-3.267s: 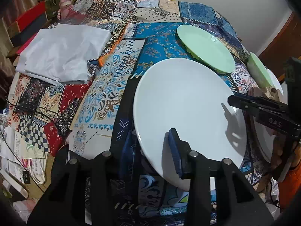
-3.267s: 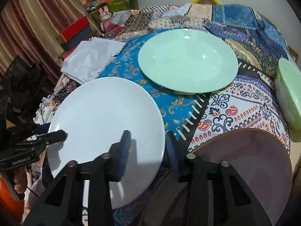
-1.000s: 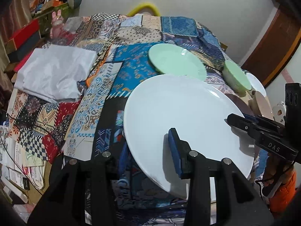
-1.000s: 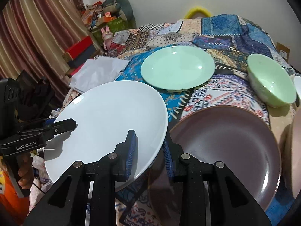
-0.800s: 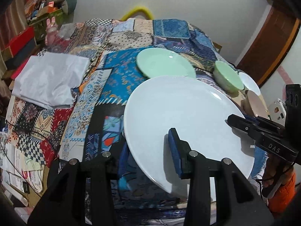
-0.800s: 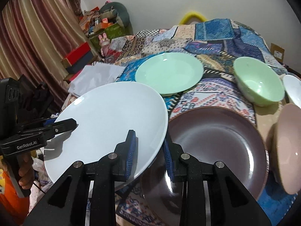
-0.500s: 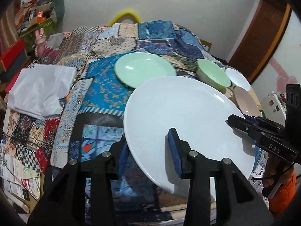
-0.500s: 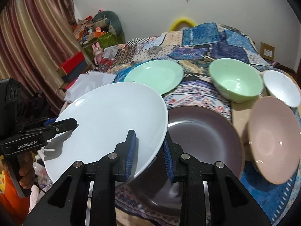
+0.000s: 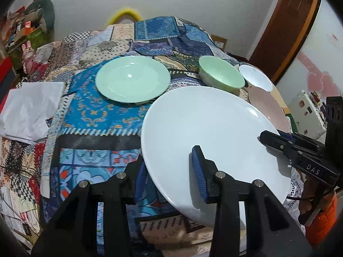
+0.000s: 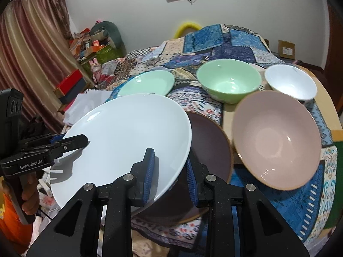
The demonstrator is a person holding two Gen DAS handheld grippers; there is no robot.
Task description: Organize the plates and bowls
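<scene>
White glazed plate, left wrist view: my left hand-held gripper pinches its near rim, plate aloft above the patchwork worktop. Right wrist view: my right hand-held gripper clamps the opposite rim over the brown plate. Stiff, slick, breakable; rim grips suit.

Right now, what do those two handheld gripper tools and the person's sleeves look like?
Both grippers, left and right, are matte black with silver screws and ribbed blue pads. White lettering marks their sides: "GenRobot.AI" on the left, "DAS" on the right. The sleeves are orange.

Black gripper w/ blue pads, orange sleeve.
</scene>
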